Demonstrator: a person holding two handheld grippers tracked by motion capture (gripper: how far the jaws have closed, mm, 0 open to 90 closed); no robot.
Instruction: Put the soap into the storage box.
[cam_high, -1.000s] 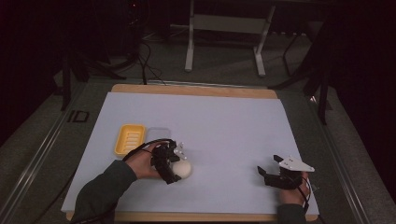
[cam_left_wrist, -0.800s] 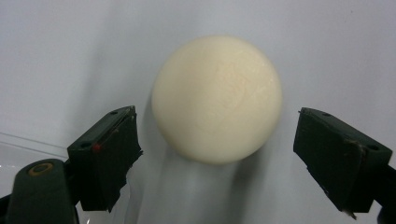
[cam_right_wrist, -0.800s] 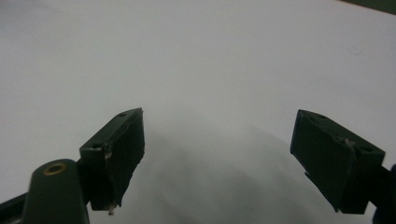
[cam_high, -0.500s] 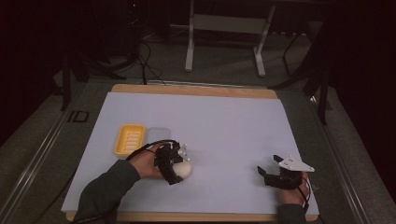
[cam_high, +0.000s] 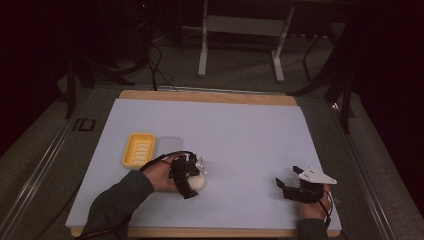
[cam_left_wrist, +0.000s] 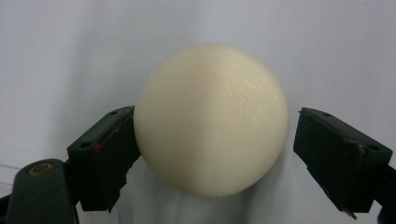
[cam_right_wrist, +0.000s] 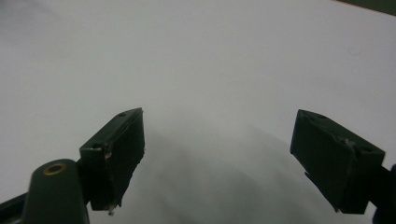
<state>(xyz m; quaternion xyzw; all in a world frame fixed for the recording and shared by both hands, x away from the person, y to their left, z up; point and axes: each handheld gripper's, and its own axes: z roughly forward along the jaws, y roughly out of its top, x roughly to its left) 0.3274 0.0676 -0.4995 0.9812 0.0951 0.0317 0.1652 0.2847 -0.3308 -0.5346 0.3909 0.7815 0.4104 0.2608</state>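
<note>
Left claw (cam_high: 192, 181) sits low on the tabletop (cam_high: 240, 135), near the front-left, around a cream ball (cam_high: 197, 182). In the left gripper view the ball (cam_left_wrist: 211, 119) lies between the two jaws: the left jaw touches its side, the right jaw stands just off it with a visible gap. So the jaws are apart, not clamped; the ball rests on the white tabletop surface. The person's left hand (cam_high: 162, 175) grips the tool from behind, sleeve coming in from the bottom edge.

Just behind and left of the ball: a yellow tray (cam_high: 139, 150), with a clear flat lid or dish (cam_high: 167, 146) touching its right side; can't tell which.

Right claw (cam_high: 286, 189) is well apart, at the front-right, held by the right hand (cam_high: 315, 205). Right gripper view: jaws spread wide, nothing between them, bare tabletop (cam_right_wrist: 210, 70) underneath.
</note>
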